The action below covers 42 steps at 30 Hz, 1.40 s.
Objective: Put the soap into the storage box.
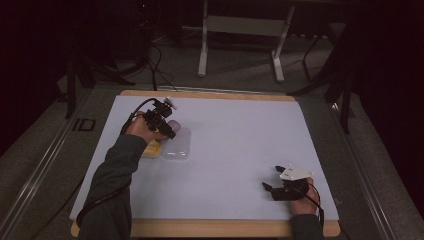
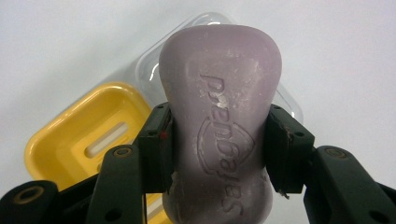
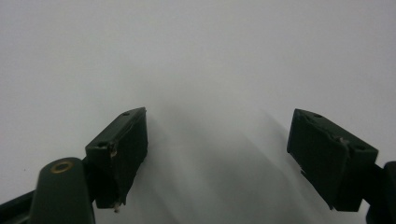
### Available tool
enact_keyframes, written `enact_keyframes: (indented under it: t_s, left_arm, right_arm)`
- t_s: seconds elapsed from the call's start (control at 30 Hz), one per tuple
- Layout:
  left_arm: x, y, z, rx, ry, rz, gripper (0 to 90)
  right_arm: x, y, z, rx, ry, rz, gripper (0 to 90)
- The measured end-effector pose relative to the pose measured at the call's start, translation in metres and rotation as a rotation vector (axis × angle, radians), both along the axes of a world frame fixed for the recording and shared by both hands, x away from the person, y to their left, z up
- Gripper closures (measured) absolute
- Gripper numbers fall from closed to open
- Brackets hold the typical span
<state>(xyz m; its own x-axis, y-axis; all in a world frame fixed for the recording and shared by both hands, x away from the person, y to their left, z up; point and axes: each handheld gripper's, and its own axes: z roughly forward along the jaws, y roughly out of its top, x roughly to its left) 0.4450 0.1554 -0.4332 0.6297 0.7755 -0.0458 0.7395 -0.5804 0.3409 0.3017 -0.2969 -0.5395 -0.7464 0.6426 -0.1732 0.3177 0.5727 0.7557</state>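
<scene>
Soap bar [image 2: 219, 126]: lilac, waisted, embossed lettering; held above yellow soap dish [image 2: 88, 135] and clear lid [image 2: 149, 67].

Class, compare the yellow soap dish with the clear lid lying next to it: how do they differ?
The yellow soap dish is opaque, while the clear lid is see-through. The dish has a white slotted insert inside; the lid looks bare. In the left gripper view, the soap bar covers much of the lid, less of the dish. Both are rounded rectangles lying side by side on the table.
</scene>
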Motion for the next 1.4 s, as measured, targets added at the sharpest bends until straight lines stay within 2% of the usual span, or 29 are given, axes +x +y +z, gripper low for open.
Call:
enact_keyframes:
  t_s: [0.37, 0.57, 0.9, 1.4]
  left_arm:
    - [-0.001, 0.014, 0.001, -0.006, -0.002, 0.027, 50.0]
    - [-0.003, 0.022, 0.003, -0.037, -0.01, 0.048, 49.9]
    - [-0.003, 0.033, 0.002, -0.043, -0.009, 0.079, 49.9]
    - [-0.005, 0.047, -0.003, -0.024, -0.006, 0.115, 49.9]
  right_arm:
    - [0.0, 0.0, 0.0, -0.001, -0.001, 0.0, 19.9]
    - [0.0, 0.0, 0.0, -0.002, -0.001, 0.0, 19.9]
    - [0.0, 0.0, 0.0, -0.004, -0.002, -0.001, 19.9]
    - [-0.001, 0.0, 0.0, -0.006, -0.004, -0.001, 19.8]
